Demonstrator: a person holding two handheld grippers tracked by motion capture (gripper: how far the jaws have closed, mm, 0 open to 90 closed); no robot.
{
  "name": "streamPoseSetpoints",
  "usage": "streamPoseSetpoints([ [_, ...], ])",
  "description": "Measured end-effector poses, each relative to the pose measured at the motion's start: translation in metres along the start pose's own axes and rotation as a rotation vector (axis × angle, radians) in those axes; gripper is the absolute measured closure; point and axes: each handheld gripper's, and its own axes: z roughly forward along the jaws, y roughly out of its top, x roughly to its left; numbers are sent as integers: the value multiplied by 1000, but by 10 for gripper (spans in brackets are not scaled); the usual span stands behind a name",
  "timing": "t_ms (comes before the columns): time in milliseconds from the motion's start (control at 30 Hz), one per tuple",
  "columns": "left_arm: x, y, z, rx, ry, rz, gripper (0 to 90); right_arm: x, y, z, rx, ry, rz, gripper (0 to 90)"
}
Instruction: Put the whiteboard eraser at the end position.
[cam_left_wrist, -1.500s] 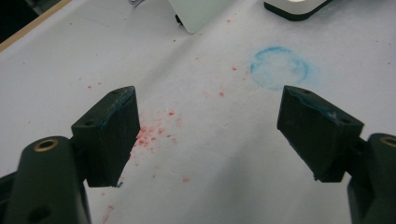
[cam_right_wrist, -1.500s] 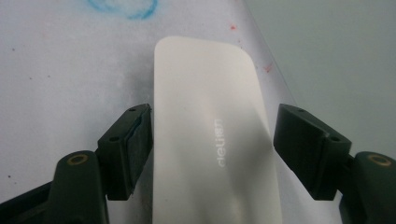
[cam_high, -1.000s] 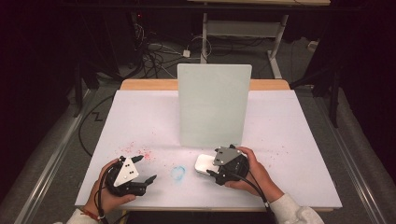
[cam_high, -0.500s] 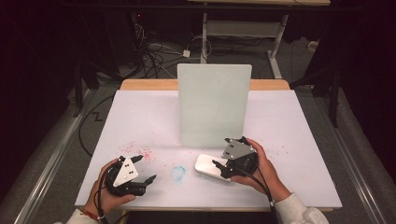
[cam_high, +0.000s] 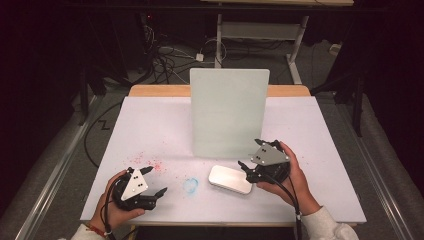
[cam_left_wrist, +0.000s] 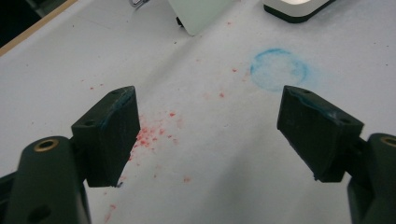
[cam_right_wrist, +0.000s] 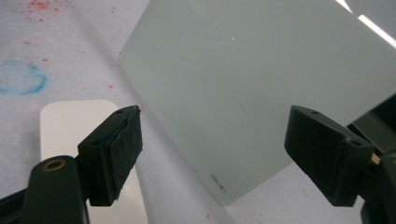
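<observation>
A flat white block with rounded corners (cam_high: 230, 179) lies on the white table (cam_high: 150, 125), in front of an upright pale green board (cam_high: 229, 112). My right gripper (cam_high: 246, 171) hovers just right of the block. Its jaws have just been opening and now stand open with nothing between them. In the right gripper view the jaws (cam_right_wrist: 215, 154) frame the board (cam_right_wrist: 261, 84), and the block (cam_right_wrist: 70, 126) lies low at the left. My left gripper (cam_high: 156, 181) rests open near the front left, its jaws (cam_left_wrist: 205, 135) over bare table.
A blue chalk-like ring (cam_high: 190, 185) marks the table between the two grippers, with red specks (cam_high: 150, 162) to its left. Dark floor with cables (cam_high: 170, 55) and a desk frame lies beyond the table's far edge.
My right gripper has let go of the white block, opened, and drawn back to the right and upward. The block now lies free on the table. The left hand has stayed put.
</observation>
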Motion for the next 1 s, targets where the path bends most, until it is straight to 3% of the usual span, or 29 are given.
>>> streamPoseSetpoints([
  [667, 0, 0, -1, 2, 3, 4, 198, -22, -16, -29, -36, -118, 61, 203],
  [1000, 0, 0, -1, 1, 4, 2, 198, -27, -33, -42, -31, -145, 81, 203],
])
